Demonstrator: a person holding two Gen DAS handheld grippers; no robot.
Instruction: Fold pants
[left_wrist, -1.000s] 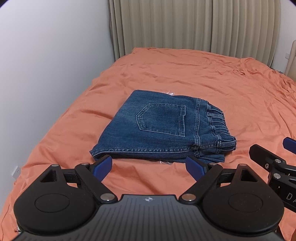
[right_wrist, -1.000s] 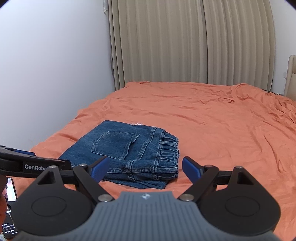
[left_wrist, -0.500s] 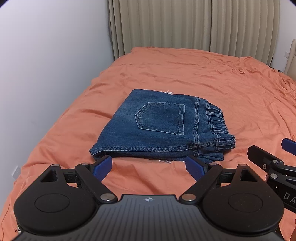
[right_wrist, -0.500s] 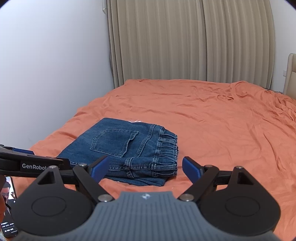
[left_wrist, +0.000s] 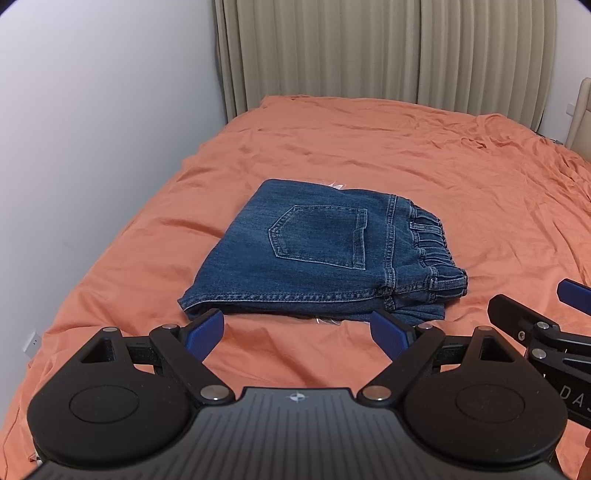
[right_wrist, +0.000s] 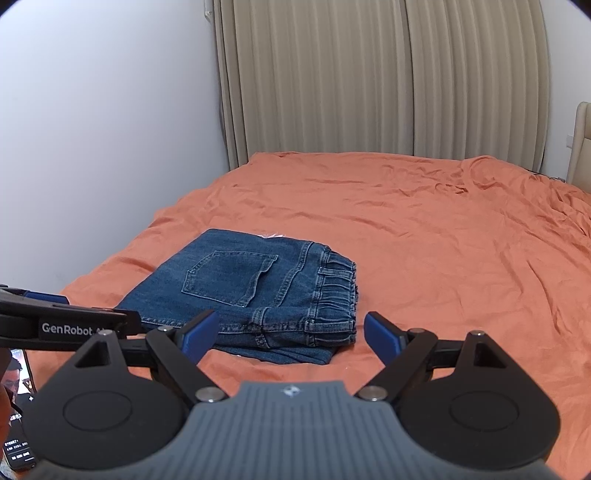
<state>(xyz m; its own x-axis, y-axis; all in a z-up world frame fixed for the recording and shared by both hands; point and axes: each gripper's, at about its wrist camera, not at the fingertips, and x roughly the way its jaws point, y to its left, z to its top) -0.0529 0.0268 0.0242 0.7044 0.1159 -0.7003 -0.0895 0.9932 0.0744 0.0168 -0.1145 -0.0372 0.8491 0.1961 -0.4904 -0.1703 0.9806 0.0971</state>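
A pair of dark blue denim pants (left_wrist: 325, 254) lies folded into a compact rectangle on the wrinkled orange bedsheet (left_wrist: 424, 155), toward the bed's left side, near the white wall (left_wrist: 92, 110). A stitched back pocket faces up on the top layer, and the gathered elastic waistband with its belt loops runs along the right edge of the bundle. A sliver of something pale and crinkly peeks out from under the far edge and again at the near edge; I cannot tell what it is. The left gripper (left_wrist: 297, 328), black with blue pads, hangs just short of the near edge of the pants, its jaws spread wide with nothing between them and nothing touched. The right gripper (right_wrist: 286, 334), built the same, sits beside it at the near right corner of the bundle, jaws likewise wide apart and holding nothing. Each gripper shows at the edge of the other's view, side by side. Beige pleated curtains (right_wrist: 369, 81) cover the wall behind the bed. Low in the left corner of the right wrist view, a phone with a lit screen (right_wrist: 18, 406) shows beneath the left gripper's arm.
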